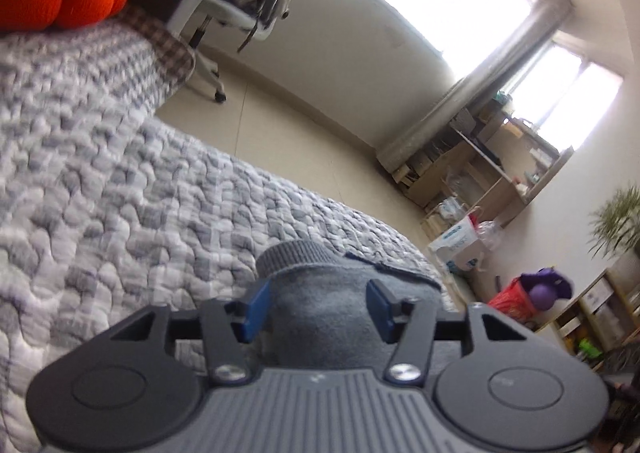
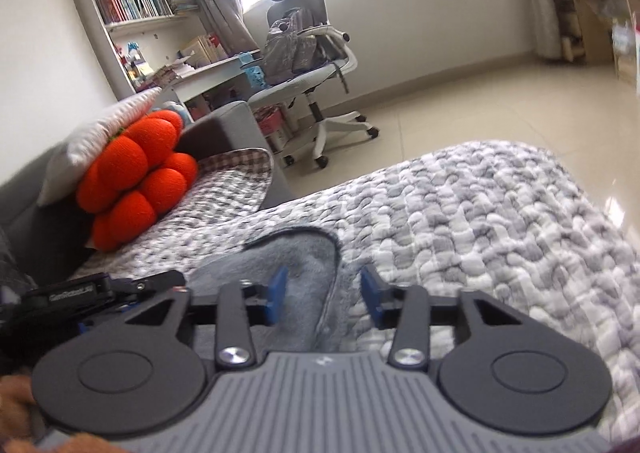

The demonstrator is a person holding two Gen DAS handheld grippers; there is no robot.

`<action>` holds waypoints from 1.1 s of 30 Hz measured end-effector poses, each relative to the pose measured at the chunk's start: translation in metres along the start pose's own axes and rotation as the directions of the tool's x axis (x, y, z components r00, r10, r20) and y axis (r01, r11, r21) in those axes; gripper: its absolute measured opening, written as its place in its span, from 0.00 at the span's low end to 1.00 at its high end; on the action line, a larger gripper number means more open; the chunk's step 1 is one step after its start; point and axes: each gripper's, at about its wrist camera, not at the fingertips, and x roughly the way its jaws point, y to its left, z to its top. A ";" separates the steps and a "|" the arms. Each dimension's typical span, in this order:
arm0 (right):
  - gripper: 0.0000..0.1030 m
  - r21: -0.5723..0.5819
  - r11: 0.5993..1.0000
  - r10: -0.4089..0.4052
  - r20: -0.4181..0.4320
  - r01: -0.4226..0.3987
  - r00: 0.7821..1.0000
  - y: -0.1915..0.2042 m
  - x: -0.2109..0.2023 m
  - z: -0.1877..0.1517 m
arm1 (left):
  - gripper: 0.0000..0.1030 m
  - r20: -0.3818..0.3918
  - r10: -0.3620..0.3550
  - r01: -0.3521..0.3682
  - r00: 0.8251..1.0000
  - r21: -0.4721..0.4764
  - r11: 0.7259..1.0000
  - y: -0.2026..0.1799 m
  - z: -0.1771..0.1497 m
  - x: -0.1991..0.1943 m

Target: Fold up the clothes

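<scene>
Both grippers filled the bottom of their views, bodies cut off by the frame edge. One grey garment [image 1: 332,317] lay on the quilted bed [image 1: 120,193], its ribbed cuff [image 1: 294,253] pointing away from the left gripper [image 1: 318,311]. That gripper's jaws stood wide apart on either side of the cloth, pinching nothing. The right gripper [image 2: 324,293] was likewise spread wide, the garment's fleecy edge [image 2: 296,265] lying between and below its two blue pads [image 2: 278,289], ungripped. How much cloth lay under either tool was hidden. Part of the left gripper and a blurred hand [image 2: 16,409] showed at the right view's left edge. One orange cushion [image 2: 136,177] sat on the bed; one office chair [image 2: 308,65] stood beyond.
</scene>
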 end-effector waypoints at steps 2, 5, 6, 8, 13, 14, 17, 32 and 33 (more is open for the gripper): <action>0.68 0.029 0.999 0.028 -0.024 -0.027 0.999 -0.001 -0.007 -0.002 | 0.69 -0.024 -0.043 0.041 0.999 -0.071 0.997 0.006 0.001 -0.001; 0.71 0.074 0.995 0.070 -0.058 -0.066 0.996 -0.002 -0.017 -0.004 | 0.75 -0.062 -0.089 0.079 0.994 -0.151 0.985 0.012 0.000 0.000; 0.71 0.089 0.993 0.085 -0.069 -0.078 0.994 -0.002 -0.020 -0.005 | 0.75 -0.079 -0.096 0.082 0.992 -0.162 0.983 0.013 -0.002 0.001; 0.72 0.119 0.988 0.114 -0.090 -0.103 0.989 -0.003 -0.027 -0.006 | 0.76 -0.114 -0.108 0.087 0.988 -0.176 0.981 0.014 -0.005 0.005; 0.77 0.197 0.968 0.188 -0.149 -0.157 0.971 -0.007 -0.042 -0.012 | 0.76 -0.172 -0.127 0.089 0.977 -0.216 0.972 0.019 -0.014 0.016; 0.78 0.216 0.963 0.196 -0.162 -0.159 0.967 -0.009 -0.044 -0.014 | 0.76 -0.180 -0.128 0.086 0.975 -0.222 0.971 0.020 -0.016 0.018; 0.78 0.308 0.938 0.227 -0.196 -0.160 0.954 -0.020 -0.051 -0.021 | 0.76 -0.178 -0.136 0.094 0.975 -0.227 0.969 0.019 -0.019 0.021; 0.72 0.578 0.797 0.301 -0.134 -0.172 0.944 -0.020 -0.045 -0.048 | 0.56 -0.111 -0.058 0.029 0.992 -0.243 0.970 0.004 -0.014 0.044; 0.67 0.587 0.793 0.280 -0.115 -0.162 0.953 -0.019 -0.046 -0.049 | 0.53 -0.108 -0.031 0.006 0.994 -0.223 0.975 0.001 -0.016 0.047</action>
